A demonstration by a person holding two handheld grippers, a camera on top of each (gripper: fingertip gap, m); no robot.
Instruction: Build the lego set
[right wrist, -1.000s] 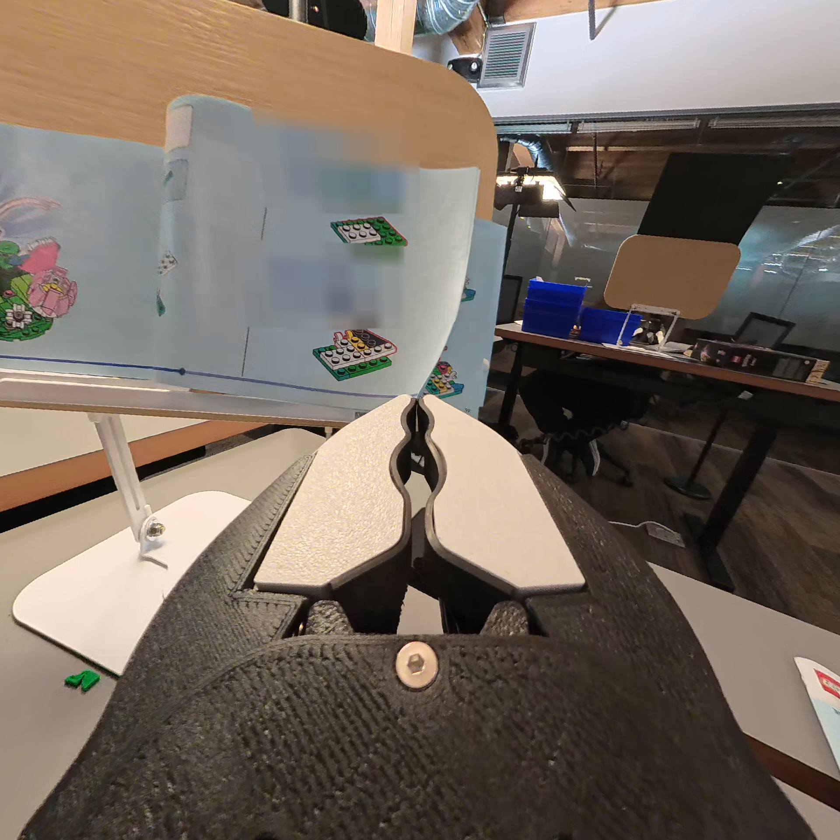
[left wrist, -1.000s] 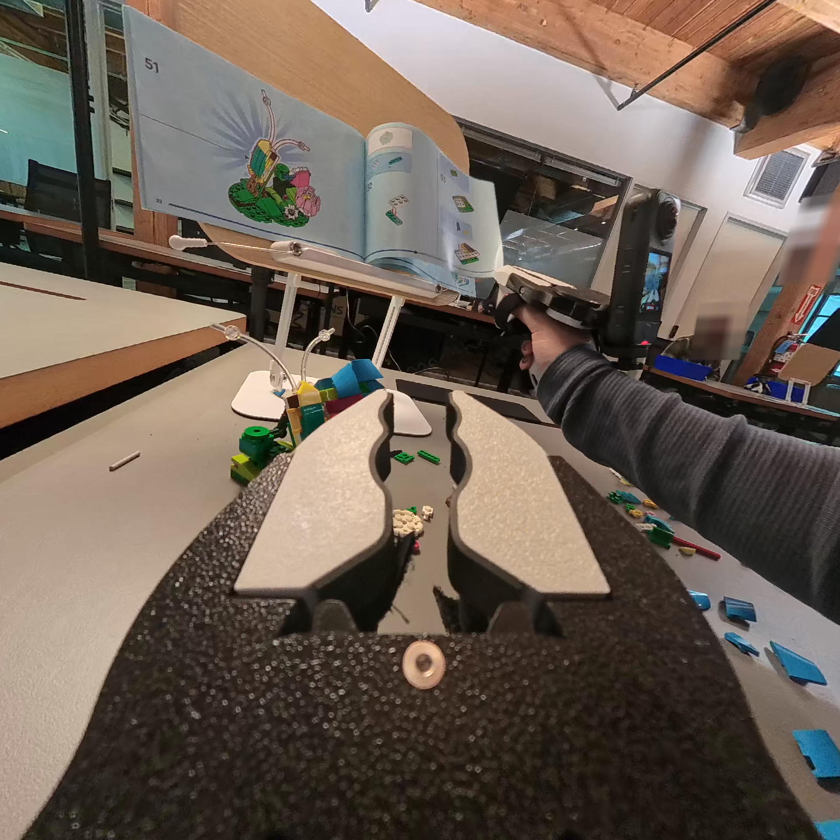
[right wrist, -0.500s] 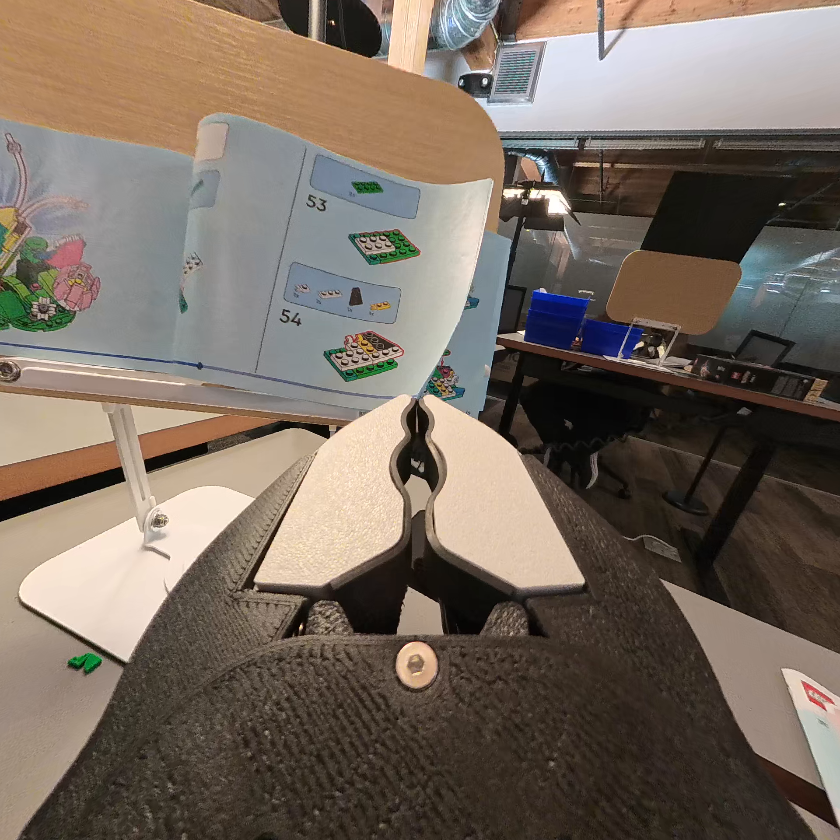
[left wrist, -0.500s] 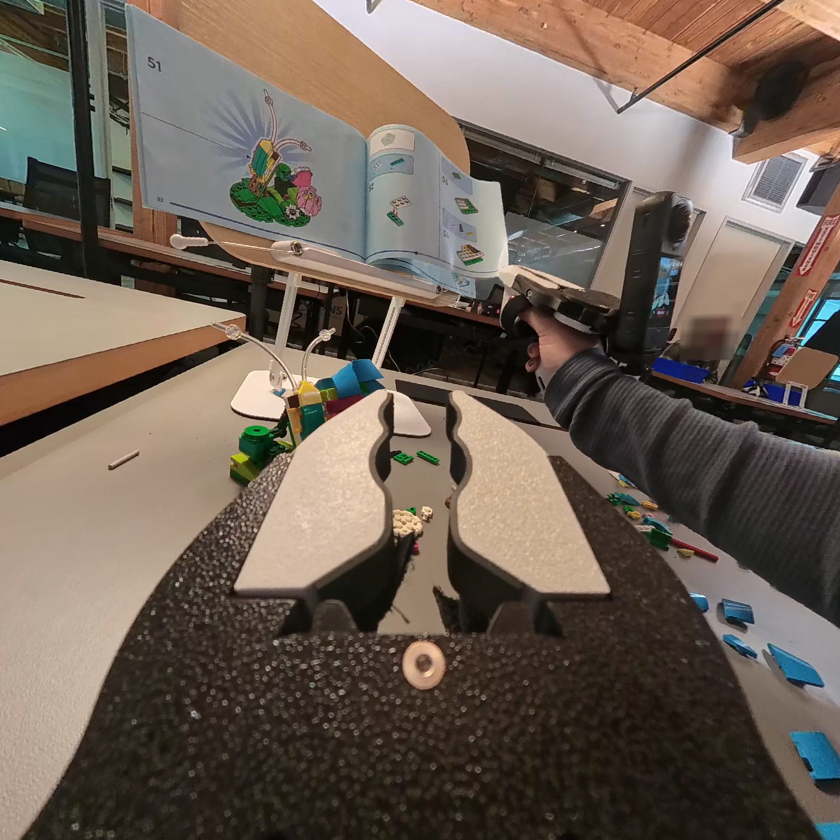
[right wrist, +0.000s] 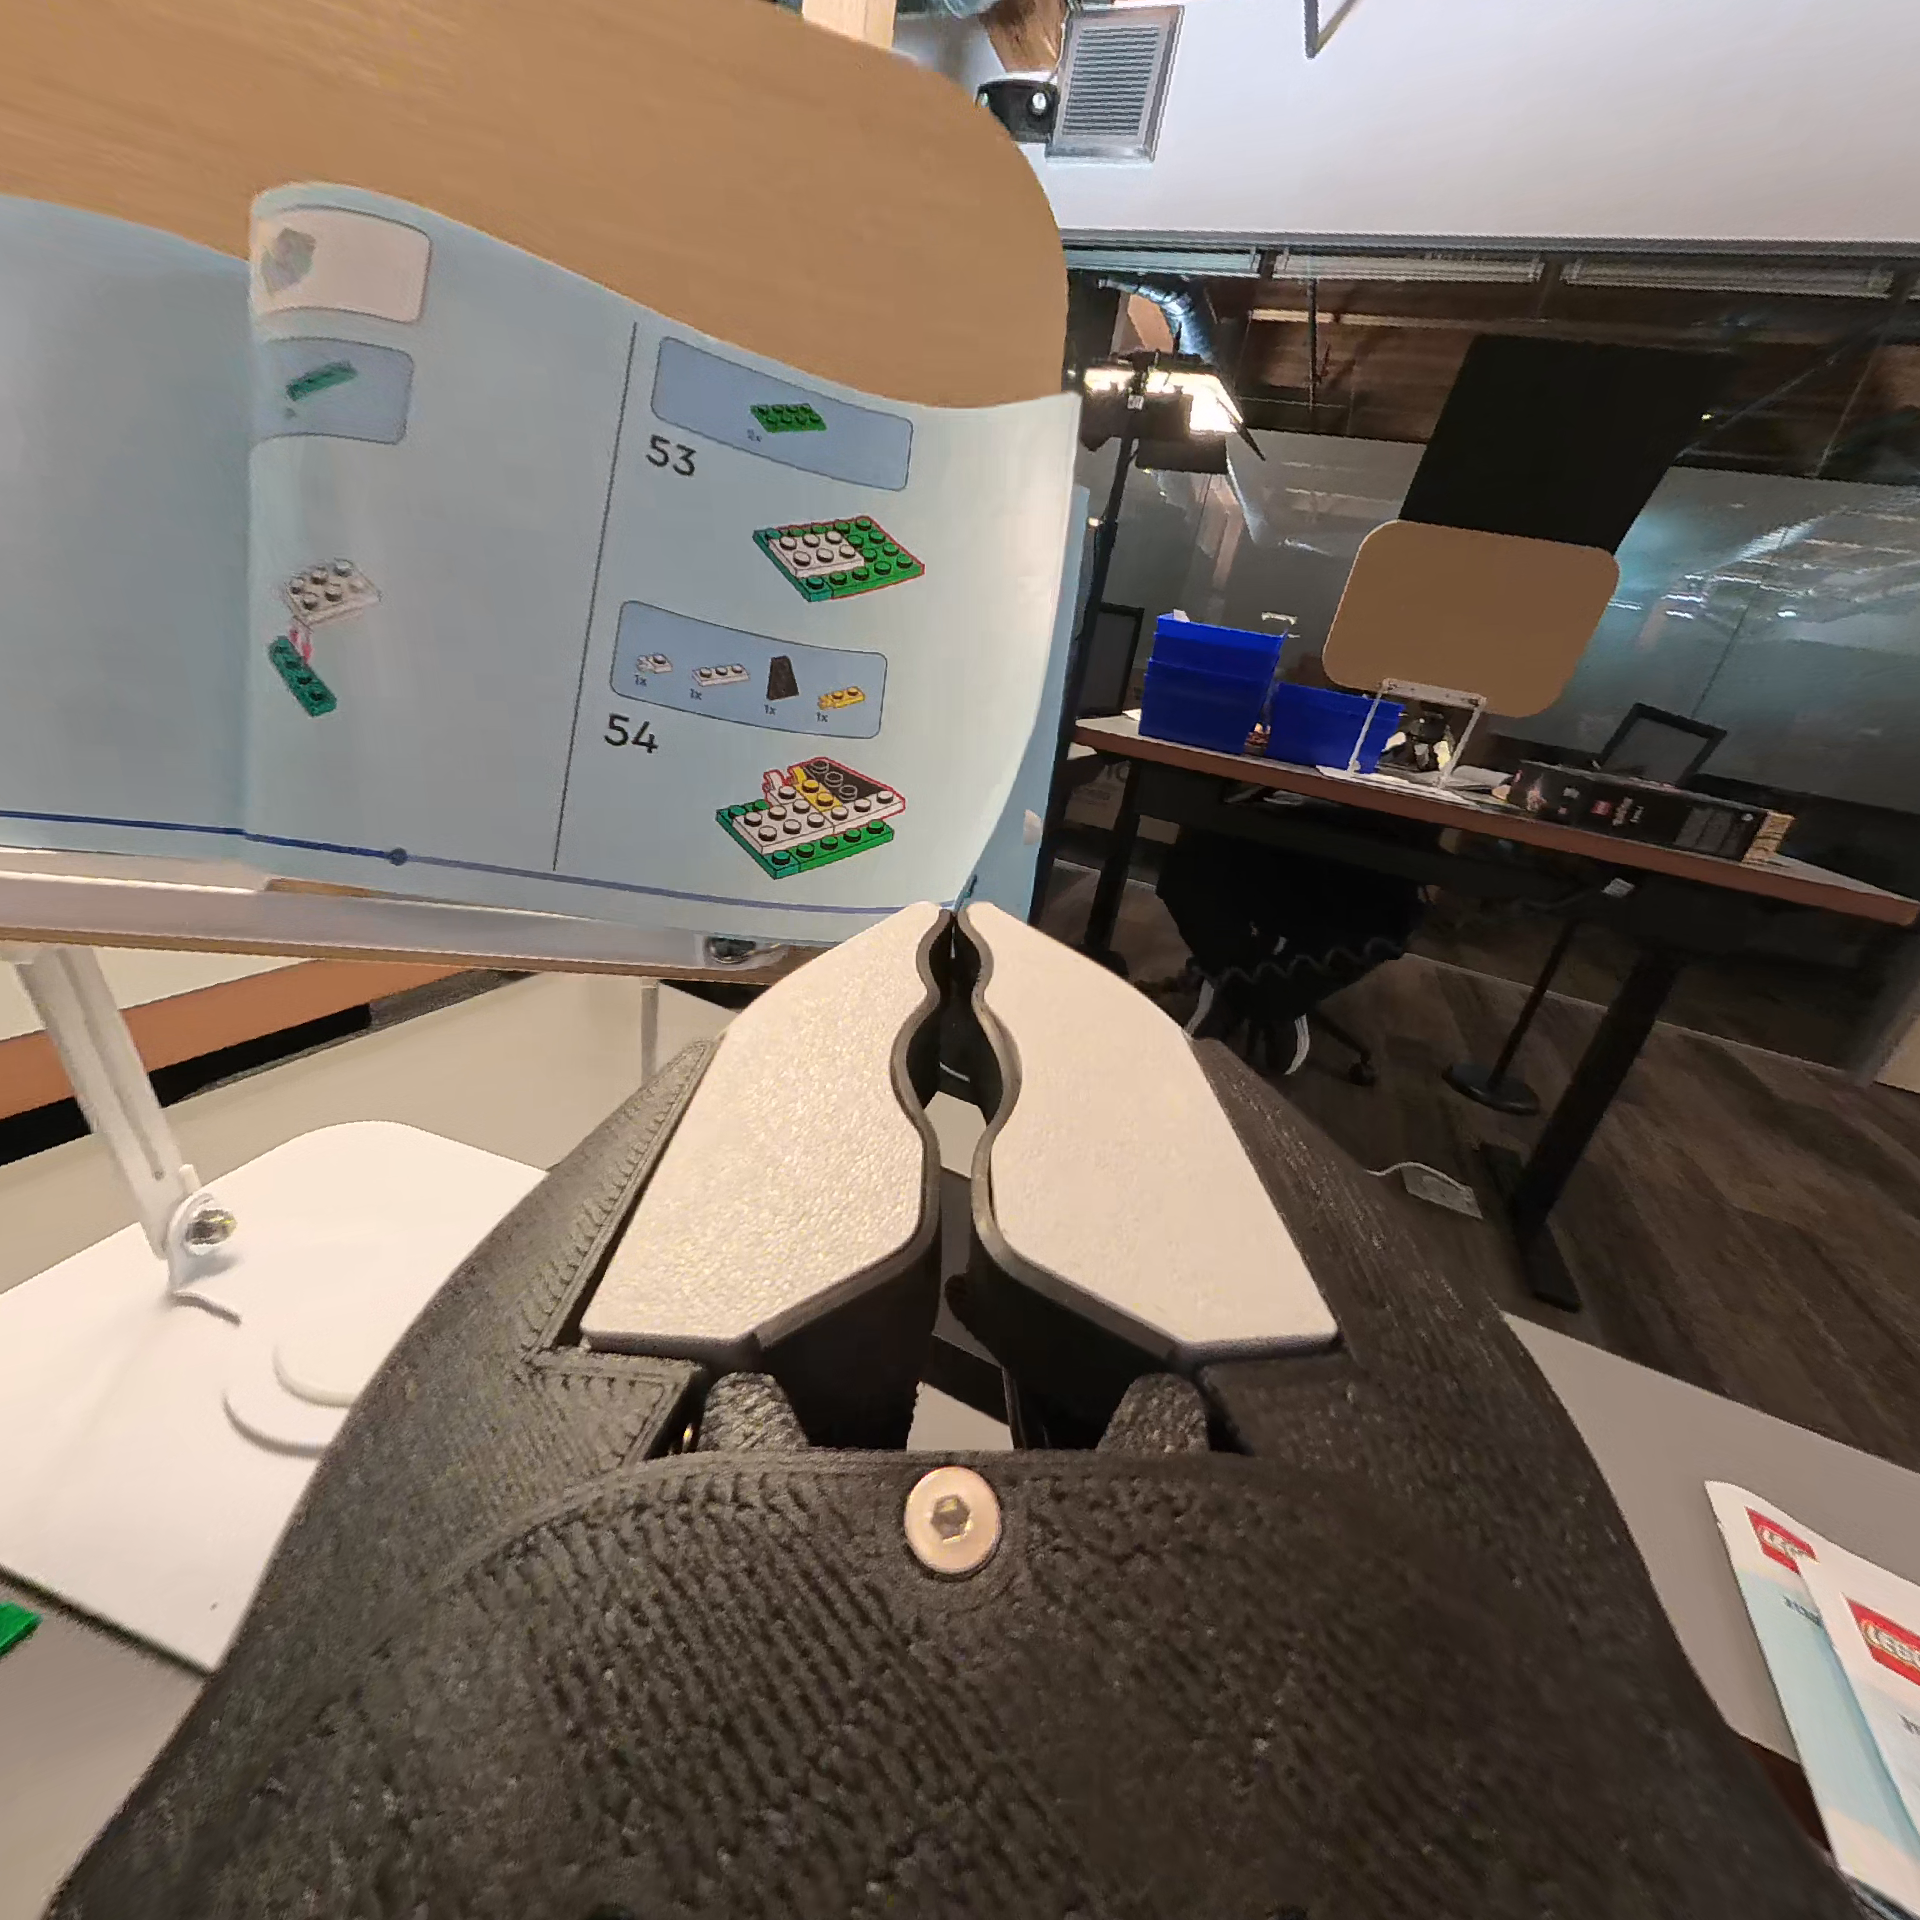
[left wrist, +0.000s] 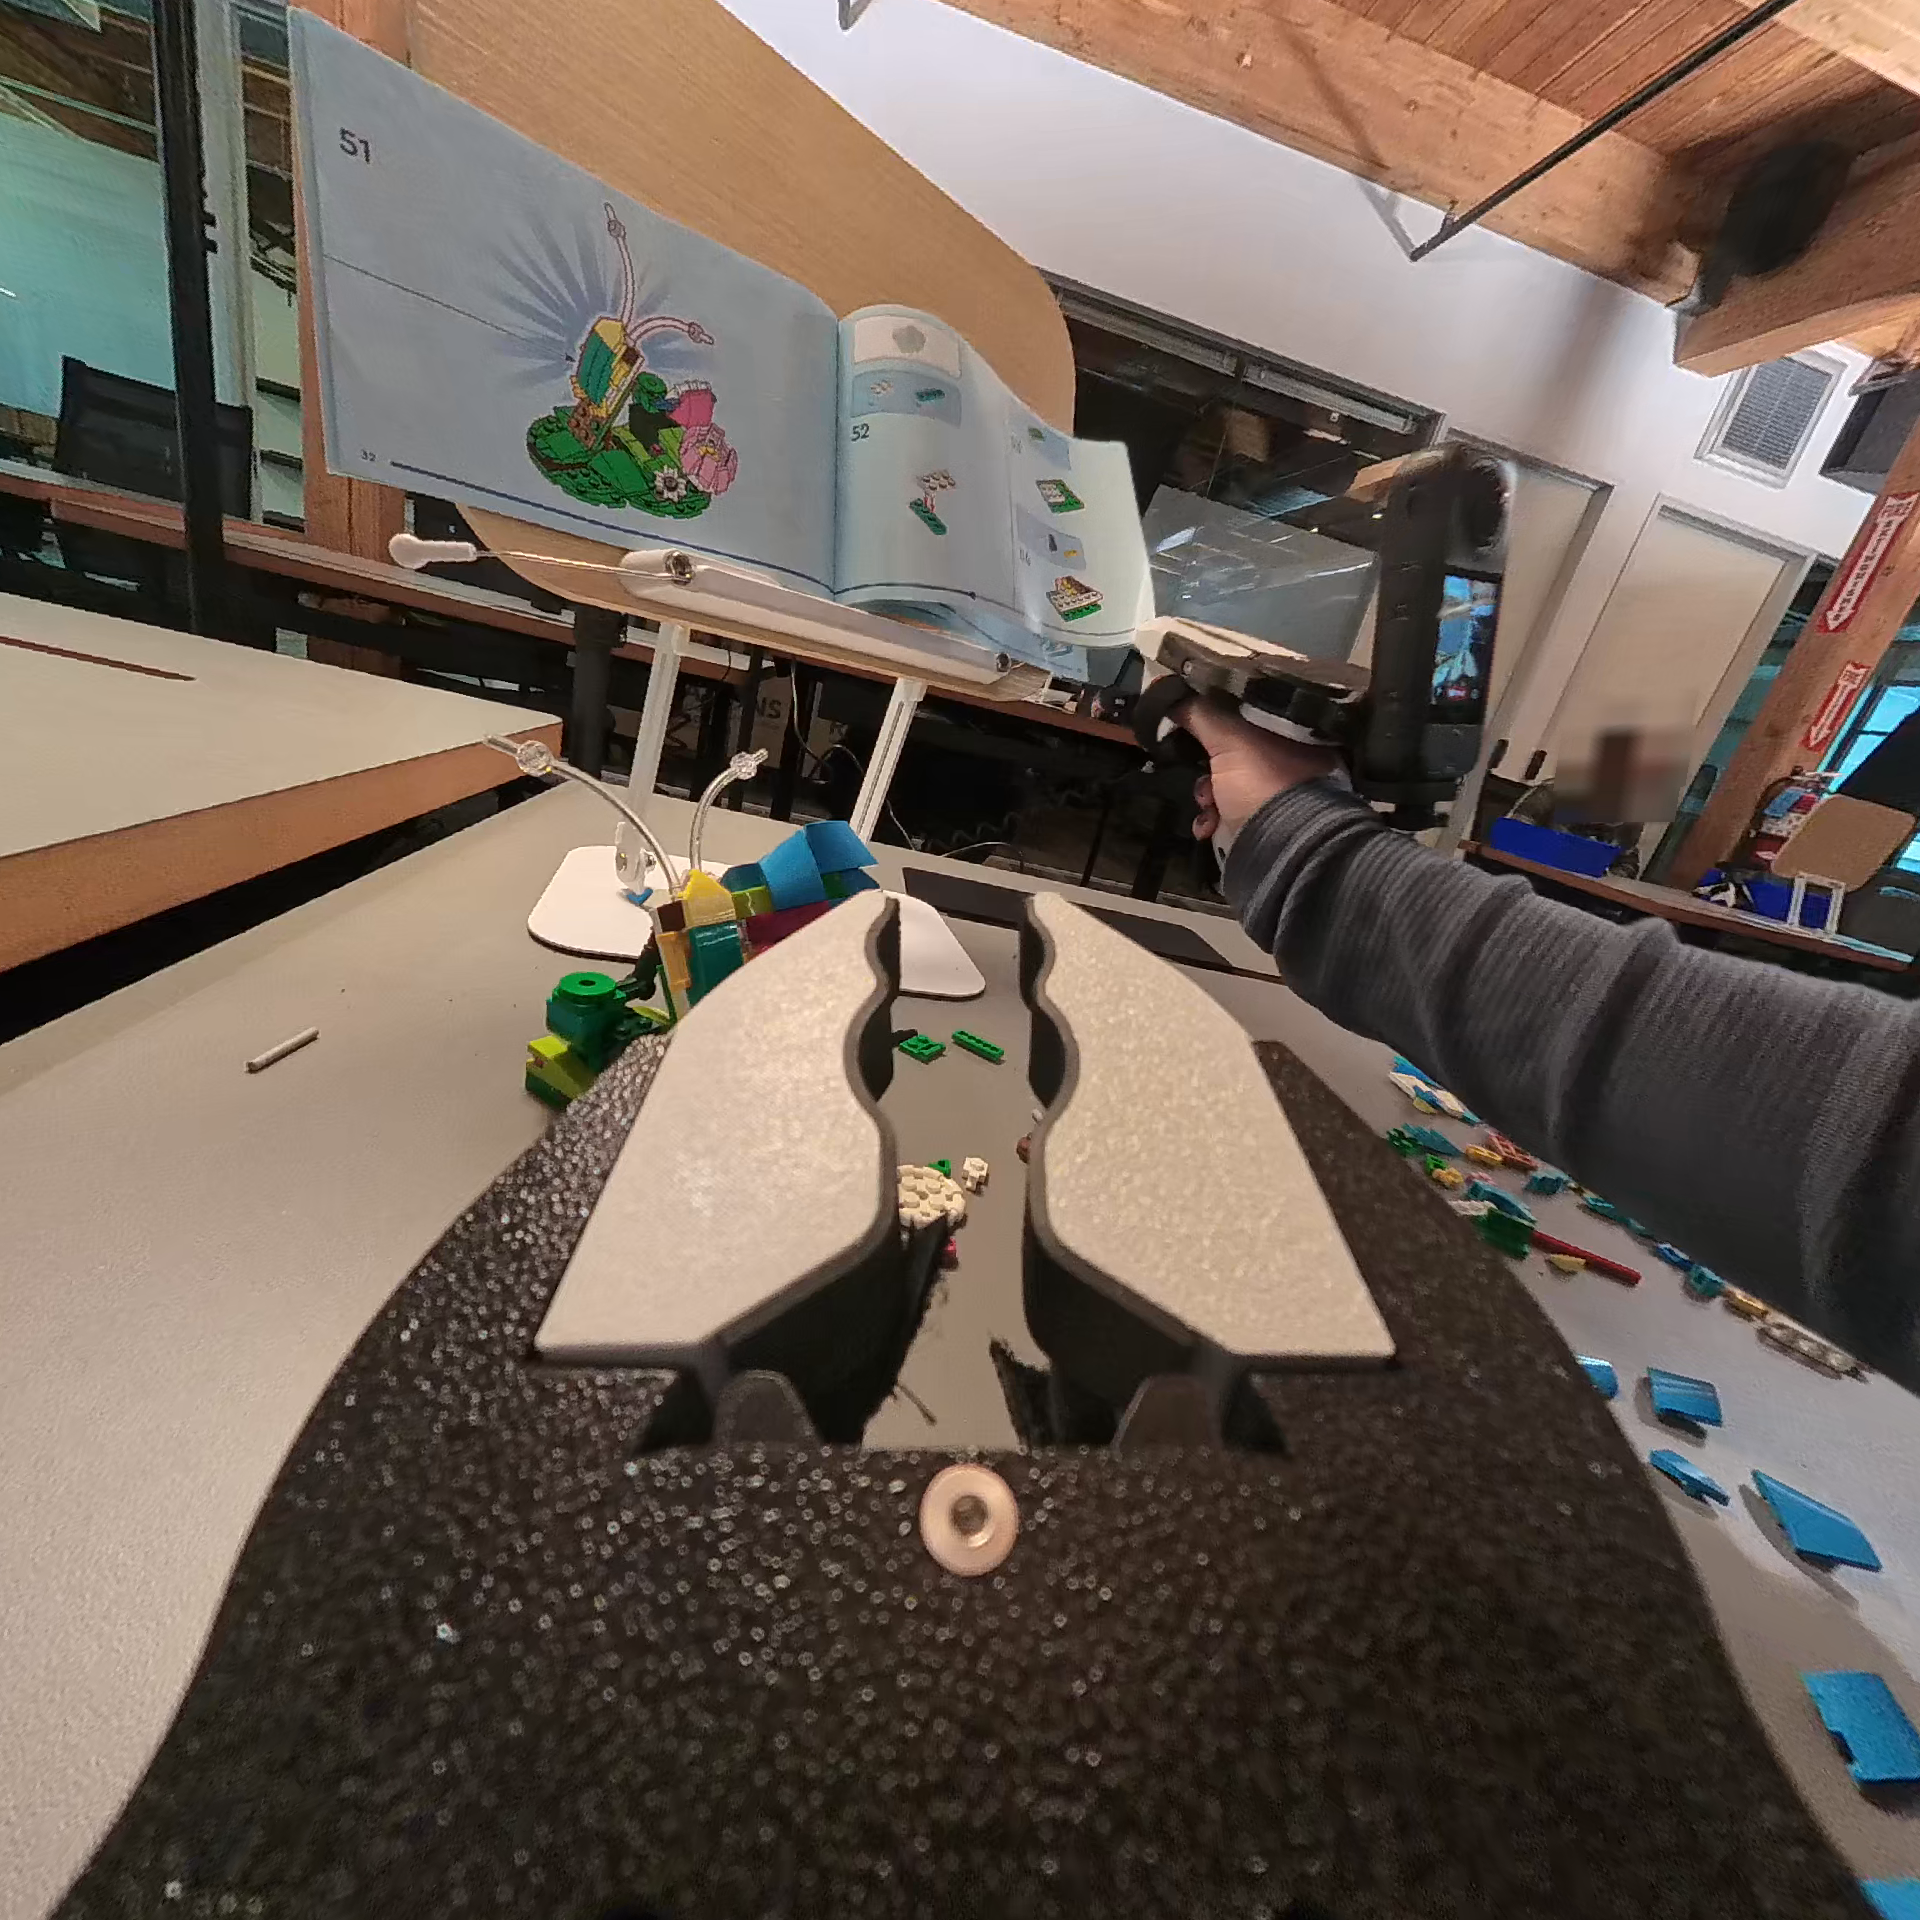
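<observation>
The right gripper [right wrist: 954,914] has its fingers pinched on the lower corner of the instruction booklet [right wrist: 665,582] page. The left gripper [left wrist: 956,914] hovers with fingers narrowly parted above the surface [left wrist: 208,1195]; the half-built model [left wrist: 717,935] sits just left of its fingertips.

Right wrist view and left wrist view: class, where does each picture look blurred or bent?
Right wrist view: the light-blue paper instruction booklet is soft at its left, sharper at right; left wrist view: the booklet's lifted page edge is smeared, straight wooden ceiling beams bow from wide-angle distortion.

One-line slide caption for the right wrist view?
Right gripper, fingertips together at the lower corner of the instruction booklet's curled page on its white stand.
</observation>
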